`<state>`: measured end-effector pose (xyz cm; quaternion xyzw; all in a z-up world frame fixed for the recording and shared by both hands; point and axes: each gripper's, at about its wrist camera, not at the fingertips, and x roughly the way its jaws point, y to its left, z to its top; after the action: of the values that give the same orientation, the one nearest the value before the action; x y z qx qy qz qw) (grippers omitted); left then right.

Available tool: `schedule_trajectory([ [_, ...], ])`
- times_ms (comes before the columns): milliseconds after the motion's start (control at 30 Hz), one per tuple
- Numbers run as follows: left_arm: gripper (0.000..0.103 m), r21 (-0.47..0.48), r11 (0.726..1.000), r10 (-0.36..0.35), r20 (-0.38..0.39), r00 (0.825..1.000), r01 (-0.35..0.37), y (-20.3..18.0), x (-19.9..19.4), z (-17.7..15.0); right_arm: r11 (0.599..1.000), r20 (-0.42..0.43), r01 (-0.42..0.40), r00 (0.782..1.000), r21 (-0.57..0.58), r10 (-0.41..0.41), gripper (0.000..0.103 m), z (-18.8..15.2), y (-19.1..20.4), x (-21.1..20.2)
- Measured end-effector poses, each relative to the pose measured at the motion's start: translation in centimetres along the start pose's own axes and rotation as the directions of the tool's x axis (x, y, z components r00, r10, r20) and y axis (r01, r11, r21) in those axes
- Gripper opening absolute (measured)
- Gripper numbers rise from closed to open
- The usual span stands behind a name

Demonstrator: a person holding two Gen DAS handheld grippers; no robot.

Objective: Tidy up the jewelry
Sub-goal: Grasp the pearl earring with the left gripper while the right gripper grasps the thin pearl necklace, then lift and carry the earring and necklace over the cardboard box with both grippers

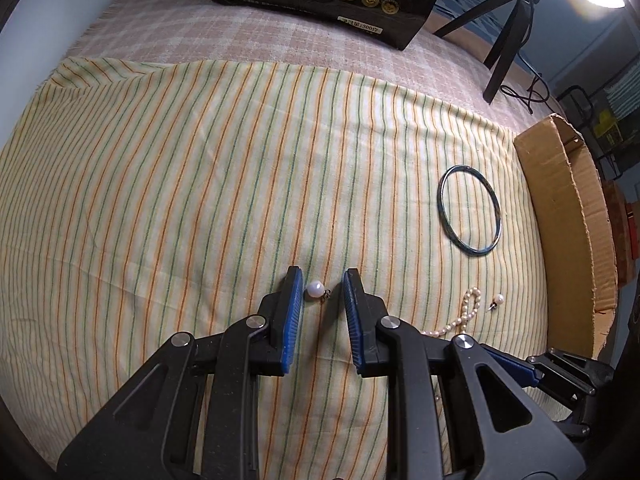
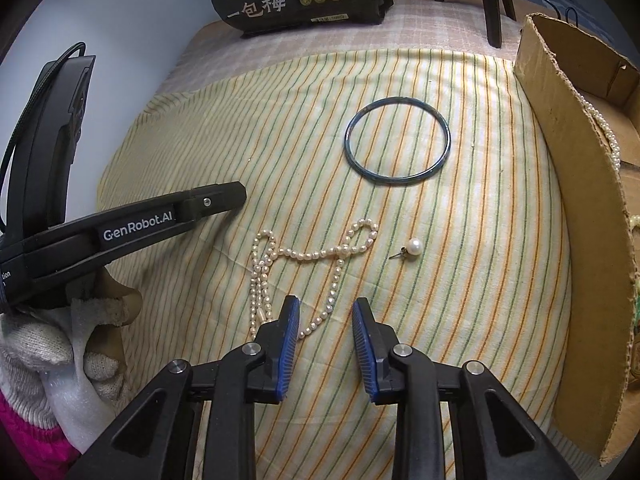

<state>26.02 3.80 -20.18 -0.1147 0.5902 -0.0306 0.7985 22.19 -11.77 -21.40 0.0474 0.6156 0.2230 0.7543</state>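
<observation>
My left gripper [image 1: 323, 280] brackets a pearl earring [image 1: 315, 290], released; right gripper [image 2: 326, 312] released, idle; next I clench gently

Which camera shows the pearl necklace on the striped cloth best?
The right wrist view: the whole pearl necklace lies looped ahead of the right gripper. The left wrist view shows only a short stretch beside its gripper body.

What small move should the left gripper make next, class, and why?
Probably close the left gripper on the white pearl stud earring: it lies on the striped cloth between the open jaws, not yet gripped, while the brown cardboard box stands to the right.
</observation>
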Motion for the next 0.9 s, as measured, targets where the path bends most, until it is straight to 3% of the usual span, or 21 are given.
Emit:
schedule_trajectory([
  [267,0.011,0.021,0.999,0.031,0.011,0.999,-0.031,-0.3,0.4,0.0,0.999,0.005,0.037,0.999,-0.02,-0.037,0.023,0.9,1.4,1.9],
  [567,0.009,0.029,0.999,0.029,0.018,0.999,-0.03,-0.2,0.1,-0.1,0.982,0.054,0.15,0.988,-0.116,-0.145,0.001,0.5,3.4,2.7],
  [900,0.009,0.01,1.0,-0.006,0.065,0.998,0.005,0.6,-2.7,-0.3,0.995,0.106,0.058,0.993,-0.083,-0.049,0.001,0.5,3.4,-0.7],
])
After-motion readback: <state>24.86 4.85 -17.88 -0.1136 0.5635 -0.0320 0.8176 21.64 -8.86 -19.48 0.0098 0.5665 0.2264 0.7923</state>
